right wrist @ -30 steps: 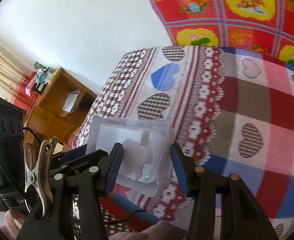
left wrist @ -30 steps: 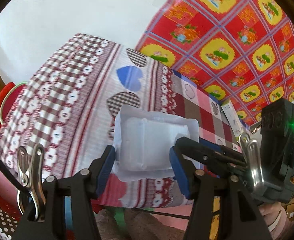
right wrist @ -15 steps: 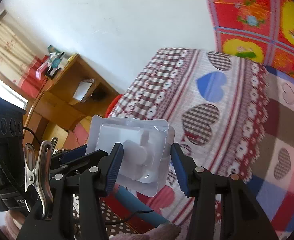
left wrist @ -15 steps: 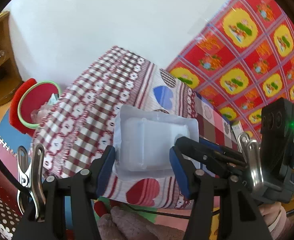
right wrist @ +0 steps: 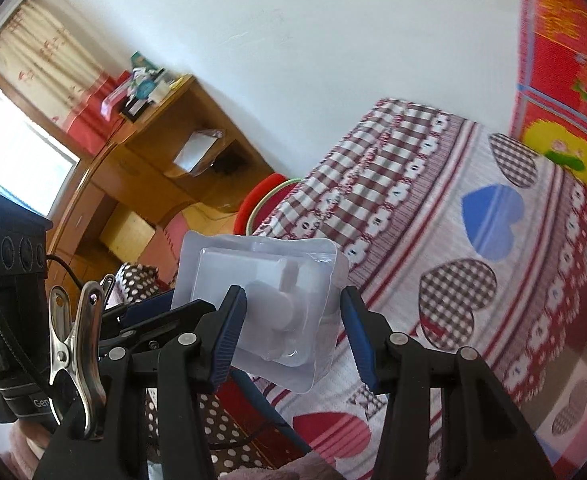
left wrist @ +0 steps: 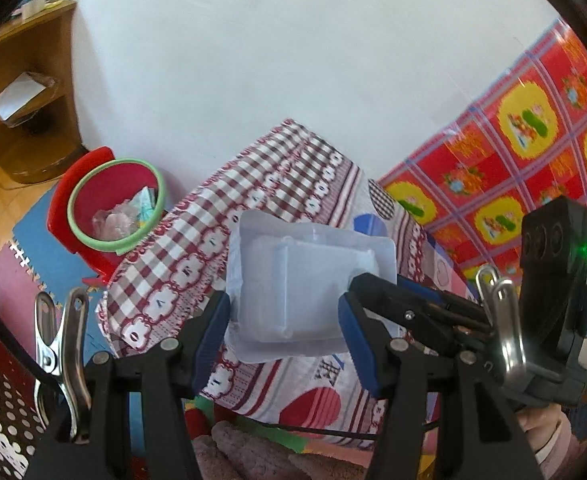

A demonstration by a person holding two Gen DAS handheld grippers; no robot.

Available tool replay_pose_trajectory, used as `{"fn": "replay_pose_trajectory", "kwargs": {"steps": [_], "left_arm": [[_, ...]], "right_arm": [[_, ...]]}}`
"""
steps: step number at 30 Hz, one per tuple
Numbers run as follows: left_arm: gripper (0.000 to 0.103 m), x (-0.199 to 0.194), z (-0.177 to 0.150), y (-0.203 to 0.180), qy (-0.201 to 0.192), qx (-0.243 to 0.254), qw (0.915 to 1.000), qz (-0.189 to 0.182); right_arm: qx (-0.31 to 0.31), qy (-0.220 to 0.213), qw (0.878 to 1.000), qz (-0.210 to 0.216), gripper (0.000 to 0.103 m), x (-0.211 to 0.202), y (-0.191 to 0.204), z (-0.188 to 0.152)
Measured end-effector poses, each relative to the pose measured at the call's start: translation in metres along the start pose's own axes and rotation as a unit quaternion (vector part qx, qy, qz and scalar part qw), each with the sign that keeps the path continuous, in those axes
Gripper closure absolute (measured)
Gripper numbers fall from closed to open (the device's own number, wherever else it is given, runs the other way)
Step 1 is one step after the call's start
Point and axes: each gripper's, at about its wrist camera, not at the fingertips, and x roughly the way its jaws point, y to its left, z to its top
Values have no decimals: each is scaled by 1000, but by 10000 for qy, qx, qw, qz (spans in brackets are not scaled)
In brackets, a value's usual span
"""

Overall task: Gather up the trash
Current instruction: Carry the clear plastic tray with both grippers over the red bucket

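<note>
A clear plastic blister tray (left wrist: 305,288) hangs in the air between both grippers, beyond the bed's corner. My left gripper (left wrist: 283,334) has its blue pads on either side of the tray's near edge. My right gripper (right wrist: 293,330) also straddles the tray (right wrist: 261,304), from the other side. Both sets of jaws stay spread wide around it, and I cannot tell which pads press on it. A red trash bin (left wrist: 113,212) with a green rim stands on the floor at left and holds crumpled wrappers. Its rim also shows in the right wrist view (right wrist: 265,200).
A bed with a heart and check cover (left wrist: 261,200) fills the middle. A wooden desk with shelves (right wrist: 165,160) stands against the white wall beyond the bin. A red patterned cloth (left wrist: 533,152) hangs at right. Coloured foam mats (left wrist: 21,256) cover the floor.
Both grippers have swung left with the tray, away from the bed top toward its corner. The red bin and the wooden desk have come into view.
</note>
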Motion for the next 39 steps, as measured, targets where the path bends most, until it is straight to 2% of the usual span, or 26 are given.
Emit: {"fn": "replay_pose_trajectory", "kwargs": {"steps": [10, 16, 27, 39], "left_arm": [[44, -8, 10, 28, -270, -398, 9987, 161], [45, -10, 20, 57, -319, -535, 9977, 250], [45, -12, 73, 132, -256, -534, 9980, 242], [44, 22, 131, 212, -24, -602, 9981, 101]], "right_arm": [[-458, 156, 9986, 195, 52, 26, 21, 27], [-581, 261, 9976, 283, 52, 53, 41, 45], [-473, 347, 9979, 278, 52, 114, 87, 83], [-398, 528, 9978, 109, 52, 195, 116, 133]]}}
